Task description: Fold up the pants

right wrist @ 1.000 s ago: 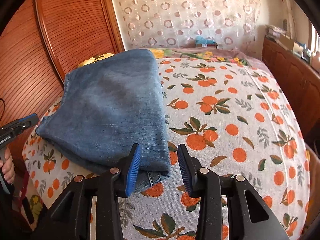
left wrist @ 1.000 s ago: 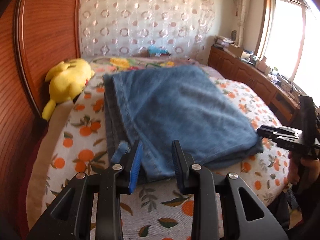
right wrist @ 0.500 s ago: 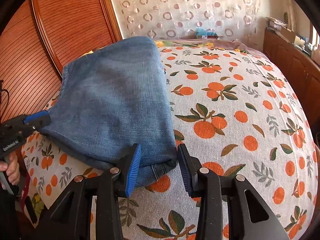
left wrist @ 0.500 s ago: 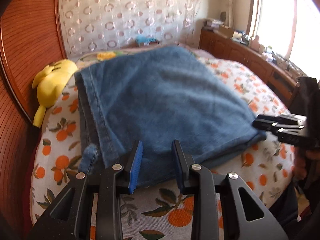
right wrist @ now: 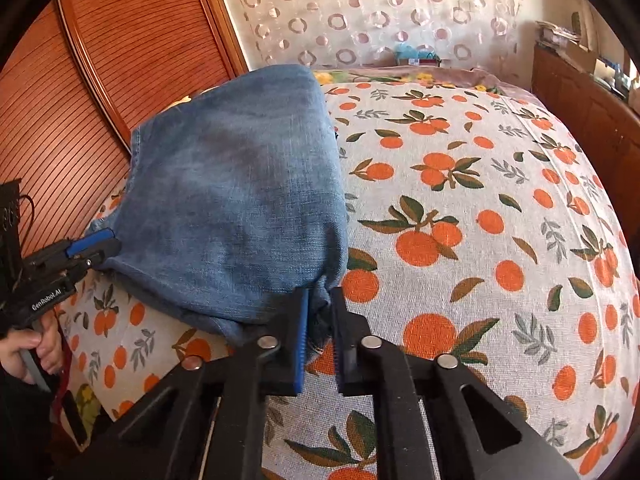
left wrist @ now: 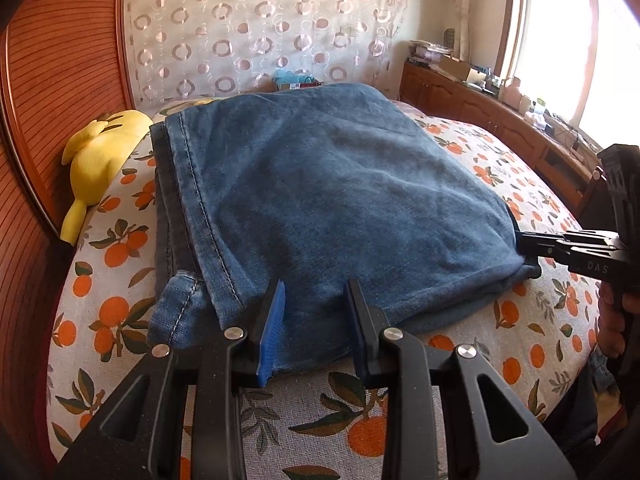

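Note:
Folded blue denim pants point(left wrist: 328, 200) lie on the orange-print bedspread point(left wrist: 120, 304), near the bed's front left corner; they also show in the right wrist view point(right wrist: 240, 208). My left gripper point(left wrist: 316, 316) is open, its jaws set on either side of the near edge of the pants. My right gripper point(right wrist: 320, 316) has closed on the pants' near right corner, with denim pinched between its jaws. In the left wrist view the right gripper point(left wrist: 528, 248) touches the pants' right corner. In the right wrist view the left gripper point(right wrist: 100, 246) sits at the left corner.
A yellow plush toy point(left wrist: 100, 152) lies by the wooden headboard point(left wrist: 48, 100) at the left. A patterned curtain point(left wrist: 260, 28) hangs behind the bed. A wooden cabinet point(left wrist: 500, 120) with clutter runs under the window at the right.
Both grippers moved forward to the near edge of the pants. The right gripper's jaws narrowed from wide open onto the corner of the denim. The left gripper stayed open.

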